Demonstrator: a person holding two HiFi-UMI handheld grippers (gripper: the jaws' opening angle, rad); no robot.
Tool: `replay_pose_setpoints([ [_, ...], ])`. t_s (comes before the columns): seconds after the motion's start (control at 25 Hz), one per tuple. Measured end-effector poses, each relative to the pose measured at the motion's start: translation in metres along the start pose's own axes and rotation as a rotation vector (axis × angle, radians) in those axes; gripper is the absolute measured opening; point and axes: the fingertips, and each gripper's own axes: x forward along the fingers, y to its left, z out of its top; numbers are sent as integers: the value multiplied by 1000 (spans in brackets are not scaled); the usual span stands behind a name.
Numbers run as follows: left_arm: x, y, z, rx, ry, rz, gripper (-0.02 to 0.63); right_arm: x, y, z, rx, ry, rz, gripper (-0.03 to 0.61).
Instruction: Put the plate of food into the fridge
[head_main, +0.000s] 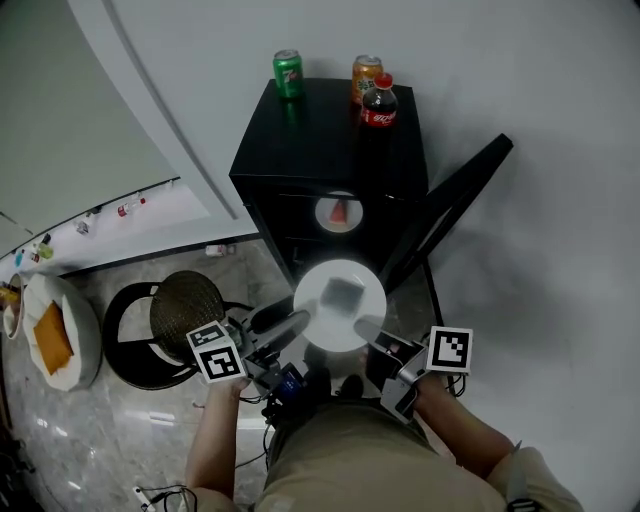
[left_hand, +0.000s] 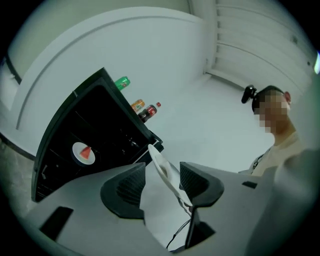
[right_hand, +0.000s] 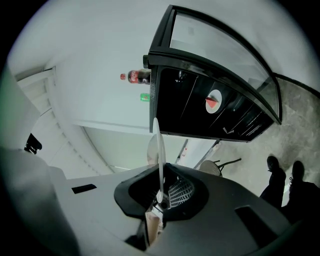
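A white plate (head_main: 320, 285) is held before the open black fridge (head_main: 330, 150). The grey food (head_main: 344, 293) on it is shown only by the head view, the gripper views catching the plate edge-on. Its rim is clamped by the right gripper (right_hand: 161, 192). The left gripper (left_hand: 162, 184) is spread, with the rim loose between its jaws. A pale stone floor (head_main: 120, 440) and a white wall (head_main: 540, 100) are seen around. A second plate (head_main: 325, 212) with a red slice (head_main: 339, 212) is shelved inside. A green can (head_main: 288, 73), an orange can (head_main: 366, 72) and a cola bottle (head_main: 379, 100) are stood on top.

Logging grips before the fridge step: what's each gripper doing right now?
Left gripper: open, with the plate between its jaws.
Right gripper: shut on the plate.
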Motion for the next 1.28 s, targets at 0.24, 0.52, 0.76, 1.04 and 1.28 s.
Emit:
replay_pose_setpoints([
  [0.24, -2, 3, -14, -138, -24, -39, 117, -7, -10, -13, -41, 65, -11, 31],
  [0.52, -4, -4, -36, -221, -3, -83, 71, -10, -17, -24, -60, 109, 1, 31],
  [0.76, -9, 9, -46, -300, -25, -48, 62, -5, -24, -26, -96, 138, -12, 31],
  [1.04, -9, 29, -33, -415, -75, -85, 58, 17, -30, -16, -122, 161, -4, 31],
  [1.28, -14, 58, -31, -496, -94, -64, 45, 40, -40, -8, -119, 155, -20, 31],
])
